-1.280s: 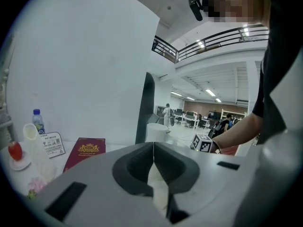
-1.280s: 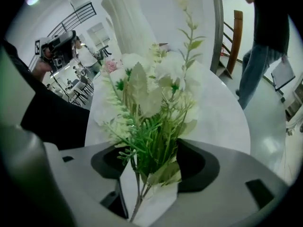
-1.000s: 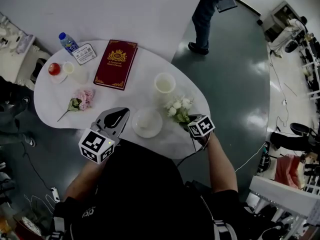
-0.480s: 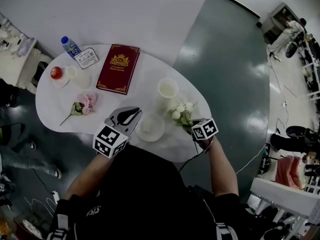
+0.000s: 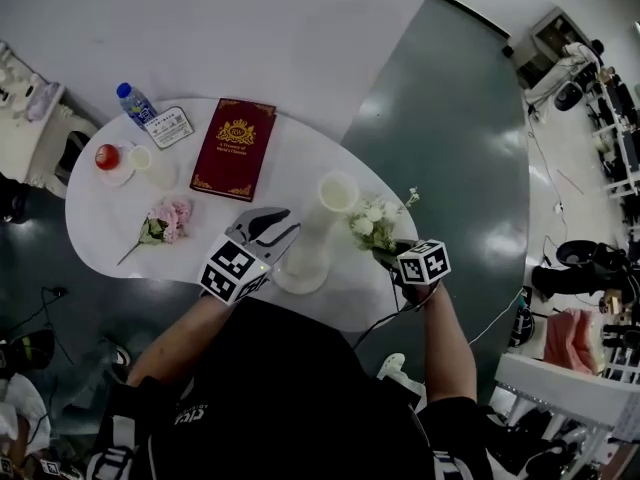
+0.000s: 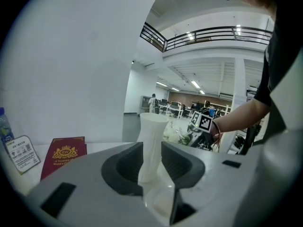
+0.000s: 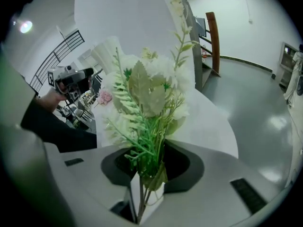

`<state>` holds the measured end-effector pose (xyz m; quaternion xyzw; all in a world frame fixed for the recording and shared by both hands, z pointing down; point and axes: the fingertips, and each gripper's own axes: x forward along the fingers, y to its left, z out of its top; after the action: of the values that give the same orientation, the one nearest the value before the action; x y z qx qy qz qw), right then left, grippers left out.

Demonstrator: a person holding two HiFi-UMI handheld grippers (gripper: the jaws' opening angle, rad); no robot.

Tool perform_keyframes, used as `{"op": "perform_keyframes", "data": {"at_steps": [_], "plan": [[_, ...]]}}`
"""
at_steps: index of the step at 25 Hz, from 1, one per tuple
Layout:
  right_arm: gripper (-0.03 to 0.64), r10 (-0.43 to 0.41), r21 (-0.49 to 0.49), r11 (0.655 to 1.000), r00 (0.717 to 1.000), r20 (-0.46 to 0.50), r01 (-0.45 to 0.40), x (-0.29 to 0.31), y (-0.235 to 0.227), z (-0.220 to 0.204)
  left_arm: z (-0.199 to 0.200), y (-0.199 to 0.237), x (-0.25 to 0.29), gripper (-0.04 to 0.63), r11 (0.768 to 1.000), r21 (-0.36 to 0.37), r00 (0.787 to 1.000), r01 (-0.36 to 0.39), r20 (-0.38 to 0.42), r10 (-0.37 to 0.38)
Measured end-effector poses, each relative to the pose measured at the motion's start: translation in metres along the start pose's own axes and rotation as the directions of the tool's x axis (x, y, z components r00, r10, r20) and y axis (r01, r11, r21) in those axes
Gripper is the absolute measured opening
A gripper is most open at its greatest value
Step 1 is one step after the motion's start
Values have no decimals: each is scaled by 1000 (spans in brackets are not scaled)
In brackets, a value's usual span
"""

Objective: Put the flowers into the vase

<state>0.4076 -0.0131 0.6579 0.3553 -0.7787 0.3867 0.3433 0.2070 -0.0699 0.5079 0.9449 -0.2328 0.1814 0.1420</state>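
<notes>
- Pinched shut on the green stems of the white flowers (image 7: 151, 86) with the right hand-held gripper (image 5: 390, 254), having just closed in on them.
- Held up off the desk (image 5: 120, 203), blooms poking out ahead of the jaws, stem ends pointing back toward the hand.
- Sitting just to the right of the vase (image 5: 322, 226) in the head view, near its open top but not touching.
- Standing upright, that vase, tall and thin, mouth facing up, between the two hands.
- Partly open on the left hand-held gripper (image 5: 285, 230), just been opening, gripping nothing; looking straight at the vase through the gap, pads not pressing on it.
- Probably needs a turn of the right hand next, to get the stems pointing down over the mouth before lowering them in.
- Probably worth closing the left one on the vase to stop it tipping.
- Lying flat and well apart on the left end of the desk: a pink flower (image 5: 165, 220), closer to the left hand.
</notes>
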Motion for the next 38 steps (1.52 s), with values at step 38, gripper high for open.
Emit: {"op": "perform_keyframes", "data": {"at_steps": [38], "plan": [[129, 98, -304, 944, 770, 631, 129, -168, 95, 271, -6, -3, 36, 112, 988, 26, 983, 154, -108, -151]]}}
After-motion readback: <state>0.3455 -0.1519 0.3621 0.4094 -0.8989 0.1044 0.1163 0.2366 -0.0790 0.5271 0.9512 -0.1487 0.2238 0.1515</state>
